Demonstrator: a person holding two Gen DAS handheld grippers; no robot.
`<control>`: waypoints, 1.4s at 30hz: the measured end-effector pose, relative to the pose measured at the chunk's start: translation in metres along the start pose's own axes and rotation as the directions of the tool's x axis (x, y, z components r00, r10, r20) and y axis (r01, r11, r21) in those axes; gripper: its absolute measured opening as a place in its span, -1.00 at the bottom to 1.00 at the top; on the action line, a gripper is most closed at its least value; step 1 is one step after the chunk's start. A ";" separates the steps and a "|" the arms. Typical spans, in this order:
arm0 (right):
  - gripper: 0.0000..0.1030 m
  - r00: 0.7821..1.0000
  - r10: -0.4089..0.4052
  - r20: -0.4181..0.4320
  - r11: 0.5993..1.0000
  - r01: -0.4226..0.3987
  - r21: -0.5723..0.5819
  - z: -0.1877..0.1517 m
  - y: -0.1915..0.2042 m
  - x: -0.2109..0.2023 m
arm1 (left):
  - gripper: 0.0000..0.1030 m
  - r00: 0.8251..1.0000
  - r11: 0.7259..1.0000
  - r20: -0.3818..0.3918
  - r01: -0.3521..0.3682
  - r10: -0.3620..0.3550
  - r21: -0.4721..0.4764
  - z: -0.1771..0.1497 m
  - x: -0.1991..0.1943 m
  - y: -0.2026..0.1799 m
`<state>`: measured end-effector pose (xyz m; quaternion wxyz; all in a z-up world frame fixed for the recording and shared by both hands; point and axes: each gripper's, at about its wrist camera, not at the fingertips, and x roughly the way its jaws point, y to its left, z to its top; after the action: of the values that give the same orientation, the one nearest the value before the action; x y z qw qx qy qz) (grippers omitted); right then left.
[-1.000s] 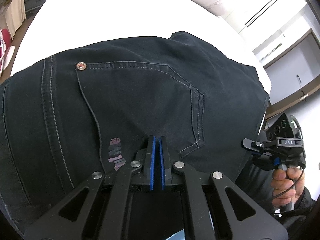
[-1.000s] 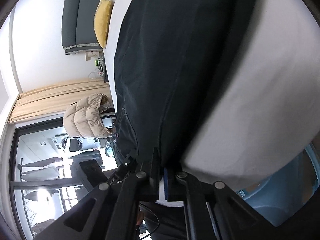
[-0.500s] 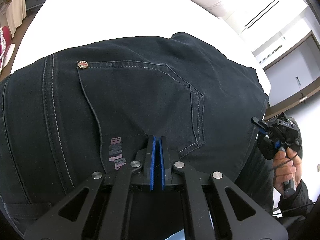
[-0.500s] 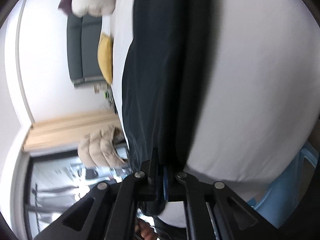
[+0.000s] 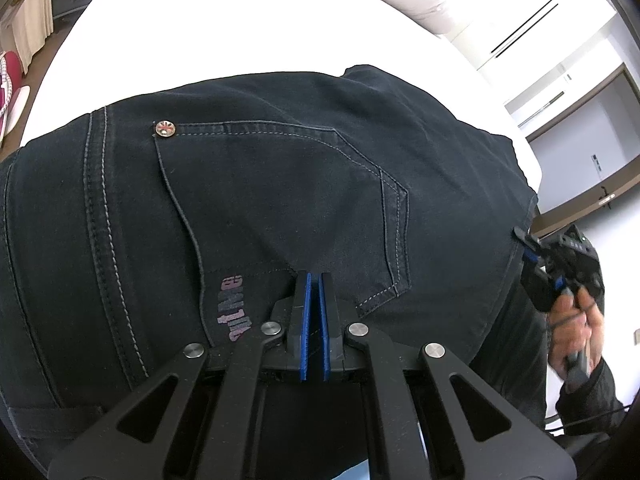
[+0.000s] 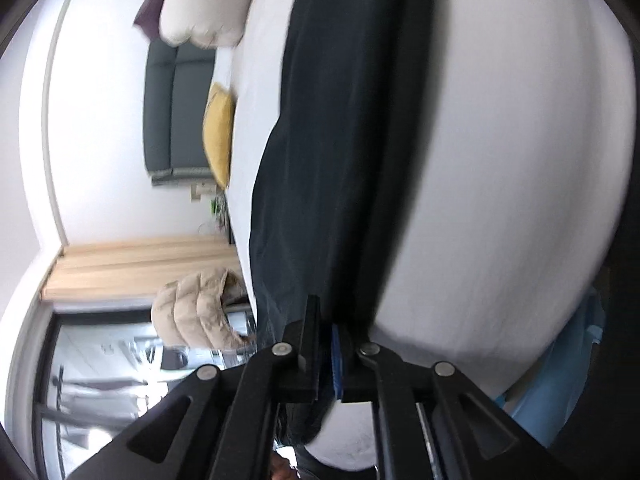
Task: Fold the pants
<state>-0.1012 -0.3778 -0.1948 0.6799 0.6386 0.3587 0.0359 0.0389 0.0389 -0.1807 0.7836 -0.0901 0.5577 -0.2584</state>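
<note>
While the pants (image 5: 280, 200) lie spread on the white bed (image 5: 240, 32), dark denim with pale stitching, a rivet (image 5: 165, 128) at the back pocket (image 5: 288, 204) and a faded logo (image 5: 234, 304) show. The left gripper (image 5: 314, 280) is pinched onto the fabric; the right gripper (image 6: 326, 312) clamps the pants' edge.

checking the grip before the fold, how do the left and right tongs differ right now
The left tongs sit level over the pants, pinching the waistband near the back pocket. The right tongs are rolled sideways, so the white bed appears tilted, and pinch a side edge of the pants. The left view is sharp; the right view is motion-blurred. Both are shut on dark fabric.
</note>
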 end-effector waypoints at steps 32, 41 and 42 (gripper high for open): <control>-0.83 0.961 0.004 0.276 0.999 -0.015 0.037 0.078 -0.029 -0.089 | -0.93 1.000 1.000 -0.009 -0.008 0.008 -0.003 0.004 0.000 -0.001; -0.48 0.945 -0.074 0.319 0.961 0.153 -0.231 0.076 0.061 -0.122 | -0.92 0.999 1.000 0.043 -0.015 0.014 0.023 0.038 -0.022 -0.040; -0.54 0.967 -0.080 0.244 0.944 0.152 -0.292 0.071 0.080 -0.101 | -0.93 0.999 0.999 0.045 -0.005 0.003 0.037 0.045 -0.019 -0.048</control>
<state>-0.1057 -0.4748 -0.0841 0.8088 0.5021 0.3053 -0.0224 0.0613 0.0011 -0.1281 0.7979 -0.0801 0.5353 -0.2652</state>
